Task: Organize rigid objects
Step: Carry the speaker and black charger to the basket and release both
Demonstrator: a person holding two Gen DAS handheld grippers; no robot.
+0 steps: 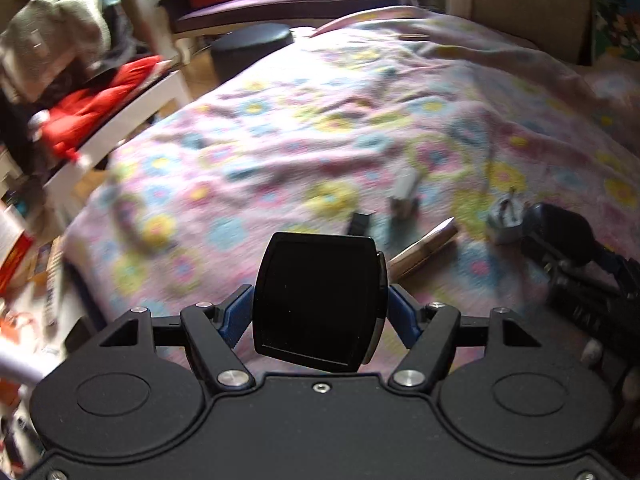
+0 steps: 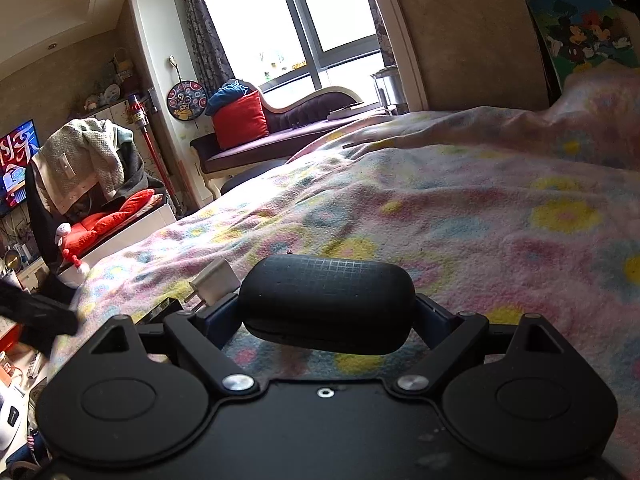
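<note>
Clearly glossy black rectangular device (image 1: 318, 300)

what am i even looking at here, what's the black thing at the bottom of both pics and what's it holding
The black shape at the bottom is a hand-held tool with two-finger tongs; a person carries one in each hand, and a camera on each looks forward along the fingers. That gives two pictures of one bed.

In the left wrist picture, the left tongs are shut on a flat black square device. Beyond it, on the flowery blanket, lie a white plug adapter, a pale pen-like stick, a small black piece and a metal padlock. The other tool shows at the right.

In the right wrist picture, the right tongs are shut on a rounded black case, and the adapter sits just behind.
</note>
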